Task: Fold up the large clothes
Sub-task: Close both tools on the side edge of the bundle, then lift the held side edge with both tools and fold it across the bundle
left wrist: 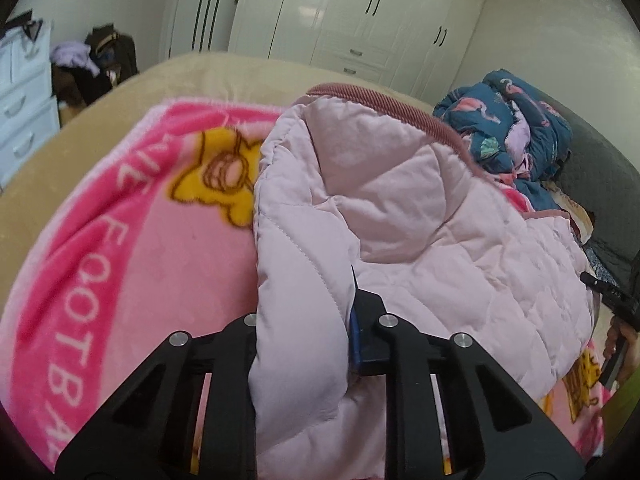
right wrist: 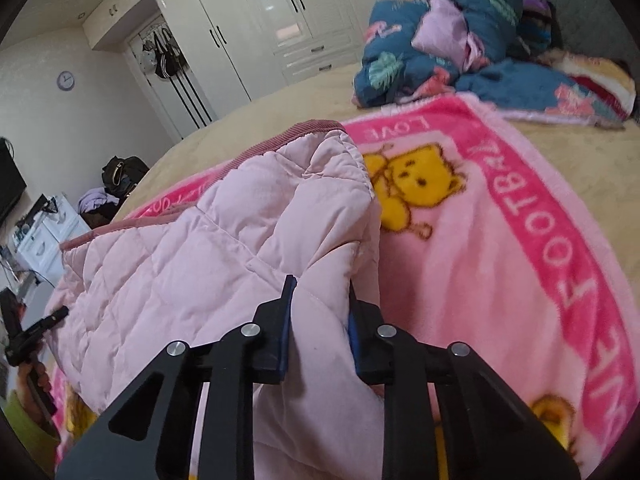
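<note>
The pink quilted jacket (left wrist: pixel 420 216) lies on a pink blanket (left wrist: pixel 132 248) over the bed (left wrist: pixel 120 92), its ribbed hem toward the white wardrobes (left wrist: pixel 360 12). The left hand-held gripper (left wrist: pixel 304 320) and the right hand-held gripper (right wrist: pixel 320 320) each pinch its near edge.

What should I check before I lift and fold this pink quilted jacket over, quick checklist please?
1. Left gripper pinching the pink jacket: ok.
2. Right gripper pinching the jacket's other side: ok.
3. Grip holding all layers: cannot tell.
4. Jacket lying flat: not ok, bunched and wrinkled.
5. Cartoon blanket bare beside the jacket: ok.
6. Blue bedding pile apart from the jacket: ok.
</note>
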A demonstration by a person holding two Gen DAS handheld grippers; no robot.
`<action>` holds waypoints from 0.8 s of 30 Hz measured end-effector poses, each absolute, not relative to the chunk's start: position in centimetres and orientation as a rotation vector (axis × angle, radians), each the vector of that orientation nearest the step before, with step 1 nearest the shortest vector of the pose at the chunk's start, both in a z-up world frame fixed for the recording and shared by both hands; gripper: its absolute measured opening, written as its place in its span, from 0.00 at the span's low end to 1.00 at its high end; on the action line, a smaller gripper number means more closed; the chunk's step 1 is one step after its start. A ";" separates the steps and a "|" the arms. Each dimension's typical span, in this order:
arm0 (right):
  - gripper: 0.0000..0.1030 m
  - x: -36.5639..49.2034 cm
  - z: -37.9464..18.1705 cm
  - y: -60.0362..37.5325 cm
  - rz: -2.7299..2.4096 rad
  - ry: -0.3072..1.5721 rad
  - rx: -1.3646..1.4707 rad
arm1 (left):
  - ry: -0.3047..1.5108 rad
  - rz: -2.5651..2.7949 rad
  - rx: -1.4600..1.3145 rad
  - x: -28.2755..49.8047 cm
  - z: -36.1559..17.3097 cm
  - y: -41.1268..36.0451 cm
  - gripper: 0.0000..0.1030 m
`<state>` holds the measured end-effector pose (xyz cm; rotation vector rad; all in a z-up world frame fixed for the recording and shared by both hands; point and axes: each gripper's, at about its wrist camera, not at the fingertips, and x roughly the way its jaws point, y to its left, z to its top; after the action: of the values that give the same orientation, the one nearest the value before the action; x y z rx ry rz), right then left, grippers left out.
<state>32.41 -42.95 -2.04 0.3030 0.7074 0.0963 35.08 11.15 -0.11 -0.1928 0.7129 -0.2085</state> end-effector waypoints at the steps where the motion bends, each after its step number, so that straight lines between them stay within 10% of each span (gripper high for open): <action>1: 0.19 32.1 -1.7 -42.6 0.085 0.700 0.273 | 0.701 -0.207 -0.187 34.8 0.2 11.1 0.12; 24: 0.15 32.1 8.7 -39.8 0.034 0.355 0.116 | 0.499 -0.156 -0.202 34.4 7.0 11.6 0.12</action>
<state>32.15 -39.79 8.65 0.1159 0.3554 0.0335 34.40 11.56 7.01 -0.2021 0.4985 -0.1564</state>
